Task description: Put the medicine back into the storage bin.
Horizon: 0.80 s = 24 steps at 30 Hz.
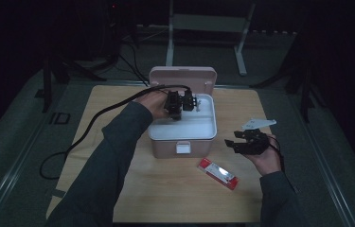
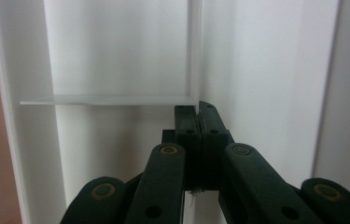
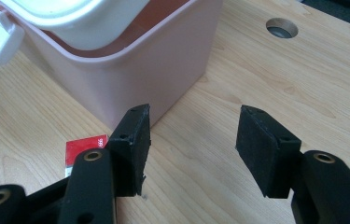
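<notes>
On the wooden table (image 1: 175,189): pink box (image 1: 165,147) with white tray (image 1: 184,128), lid raised.
High view: left gripper (image 1: 174,113) inside the tray at its far side; right gripper (image 1: 234,142) right of the box, above a red packet (image 1: 217,173). Left gripper view: jaws pressed together on the thin white divider (image 2: 194,56), tips at its crossing wall. Right gripper view: right gripper (image 3: 192,135) spread, nothing between, box corner (image 3: 163,56) just ahead.

box (image 1: 168,147): pink, lid open, upright, mid-table as I see it
tray (image 1: 199,128): white, seated in box top
divider (image 2: 194,51): thin white wall inside tray
</notes>
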### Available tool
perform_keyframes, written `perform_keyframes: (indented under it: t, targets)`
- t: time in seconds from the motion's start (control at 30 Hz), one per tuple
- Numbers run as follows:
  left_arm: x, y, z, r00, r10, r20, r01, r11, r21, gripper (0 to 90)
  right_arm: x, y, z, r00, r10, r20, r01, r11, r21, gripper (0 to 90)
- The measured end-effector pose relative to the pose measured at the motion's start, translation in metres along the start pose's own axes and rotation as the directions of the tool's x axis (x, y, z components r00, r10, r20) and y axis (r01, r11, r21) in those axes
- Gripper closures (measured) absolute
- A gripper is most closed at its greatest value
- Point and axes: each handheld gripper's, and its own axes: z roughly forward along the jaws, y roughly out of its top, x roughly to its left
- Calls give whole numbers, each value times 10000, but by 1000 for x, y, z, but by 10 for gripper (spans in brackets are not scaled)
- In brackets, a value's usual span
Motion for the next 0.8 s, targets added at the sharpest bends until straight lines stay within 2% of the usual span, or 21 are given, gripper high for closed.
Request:
perform_keyframes:
  t: [0.13, 0.7, 0.8]
  targets:
    - [-2, 2, -6, 9998, 191, -61, -191, 9998, 62, 889, 0, 0, -1, 10000, -8, 4, 9, 10000, -28, 442]
    - [-1, -10, -23, 9998, 135, -115, -136, 9999, -82, 889, -1, 0, -1, 10000, -22, 47, 21, 10000, 13, 443]
    - [-1, -13, -26, 9996, 146, -247, -146, 9999, -17, 889, -1, 0, -1, 10000, -20, 49, 20, 10000, 11, 443]
